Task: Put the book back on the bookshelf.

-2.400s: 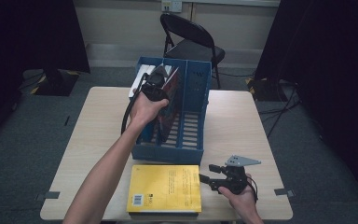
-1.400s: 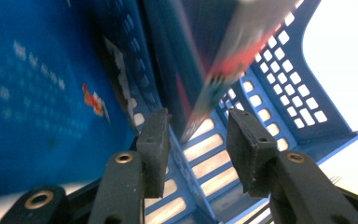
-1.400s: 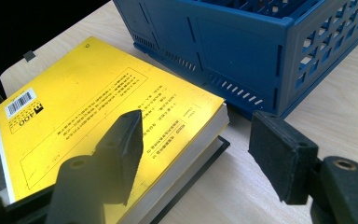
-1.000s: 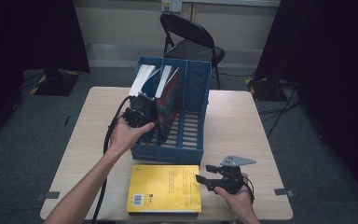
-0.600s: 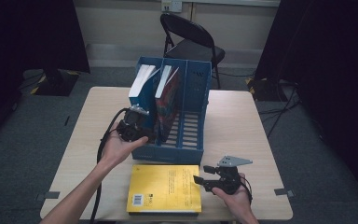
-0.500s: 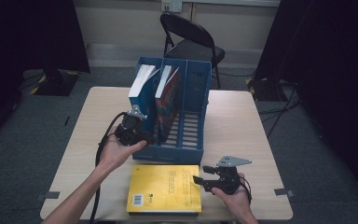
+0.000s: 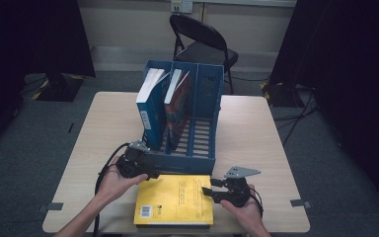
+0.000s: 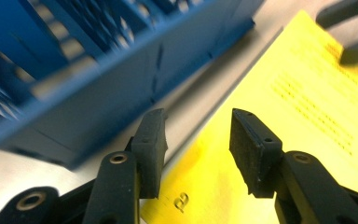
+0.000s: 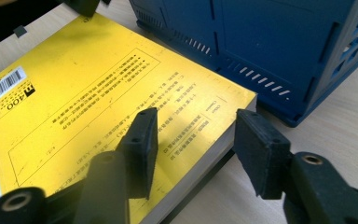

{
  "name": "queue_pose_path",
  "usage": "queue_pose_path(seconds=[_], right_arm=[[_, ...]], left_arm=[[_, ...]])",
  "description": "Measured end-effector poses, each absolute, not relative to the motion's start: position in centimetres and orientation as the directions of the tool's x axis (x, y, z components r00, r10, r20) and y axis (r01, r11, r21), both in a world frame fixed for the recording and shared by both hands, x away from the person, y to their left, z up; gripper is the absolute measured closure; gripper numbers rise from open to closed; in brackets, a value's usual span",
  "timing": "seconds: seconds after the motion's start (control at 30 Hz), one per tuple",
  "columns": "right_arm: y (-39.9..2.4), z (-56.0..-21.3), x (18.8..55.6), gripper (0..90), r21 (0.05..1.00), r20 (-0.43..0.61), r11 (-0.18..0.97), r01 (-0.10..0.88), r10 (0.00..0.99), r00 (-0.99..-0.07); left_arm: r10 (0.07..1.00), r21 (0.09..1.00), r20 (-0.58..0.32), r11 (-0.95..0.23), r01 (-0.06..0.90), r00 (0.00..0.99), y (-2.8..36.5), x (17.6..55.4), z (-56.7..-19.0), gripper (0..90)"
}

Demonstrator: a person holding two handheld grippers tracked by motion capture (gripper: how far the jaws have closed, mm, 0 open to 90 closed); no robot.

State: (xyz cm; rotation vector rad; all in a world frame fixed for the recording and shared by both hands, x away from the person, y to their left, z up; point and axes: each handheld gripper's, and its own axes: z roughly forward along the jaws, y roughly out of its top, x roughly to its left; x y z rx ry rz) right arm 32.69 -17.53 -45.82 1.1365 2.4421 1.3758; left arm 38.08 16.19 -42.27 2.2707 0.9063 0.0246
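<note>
Overhead, my left gripper (image 7: 150, 174) and right gripper (image 7: 208, 191) flank the yellow book (image 7: 175, 200) at lower centre, below the blue file rack (image 7: 185, 157). Left gripper view: jaws opening, empty. Right gripper view: jaws closing astride the book's corner, not pressing.

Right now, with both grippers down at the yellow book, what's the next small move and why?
Probably close the right gripper on the yellow book. Its jaws, just closing, straddle the book's edge without pressing yet. The left gripper, just opening, hovers over the near corner beside the blue file rack, so it isn't set to lift.
</note>
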Motion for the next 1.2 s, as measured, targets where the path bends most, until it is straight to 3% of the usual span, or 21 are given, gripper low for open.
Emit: queue_pose_path(seconds=[0.07, 0.27, 0.43, 1.2], right_arm=[[-17.5, -45.8, 32.7, 53.6, 0.777, 0.242, 0.304, 0.552, 0.664, -0.707], [-17.1, -45.7, 33.0, 55.3, 0.767, 0.242, 0.308, 0.563, 0.673, -0.699], [-16.1, -45.7, 33.7, 55.8, 0.765, 0.239, 0.323, 0.557, 0.661, -0.711], [-12.1, -45.8, 35.9, 57.0, 0.776, 0.219, 0.358, 0.519, 0.618, -0.755]], left_arm=[[0.608, 0.603, -0.241, -0.517, 0.608, 0.757, 16.2, 37.9, -42.7, 55.0], [0.613, 0.604, -0.176, -0.551, 0.576, 0.770, 15.8, 36.8, -43.0, 52.4], [0.587, 0.612, -0.229, -0.533, 0.584, 0.777, 16.0, 36.2, -43.5, 53.5], [0.564, 0.693, -0.277, -0.444, 0.569, 0.778, 17.0, 33.8, -44.9, 51.7]])
